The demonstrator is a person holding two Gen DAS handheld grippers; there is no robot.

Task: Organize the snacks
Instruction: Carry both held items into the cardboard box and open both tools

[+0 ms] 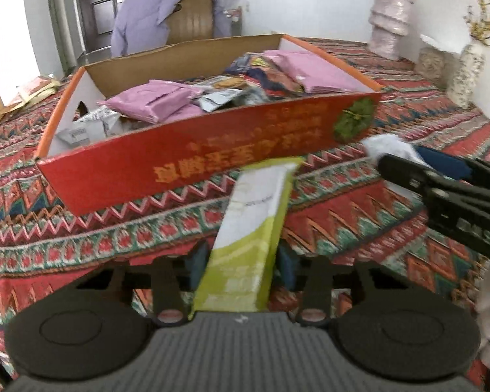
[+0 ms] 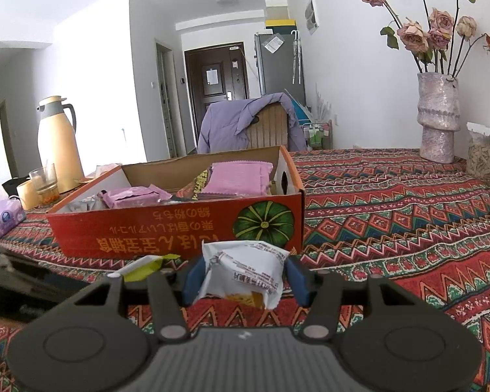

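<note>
Green-and-white, the long flat sachet (image 1: 251, 228) is pinched at its near end by the left gripper (image 1: 241, 261), just in front of the red cardboard box (image 1: 186, 166) of snacks; it looks light and fairly stiff. Right of it, also before the box, the right gripper (image 2: 243, 279) is closed on a white crinkly snack packet (image 2: 245, 271), light, soft and likely crushable, best held across its middle.

One red box (image 2: 179, 228), three pink packets (image 2: 235, 176), one green-white packet (image 1: 251, 228), one white packet (image 2: 245, 271), one vase (image 2: 437, 114).
</note>
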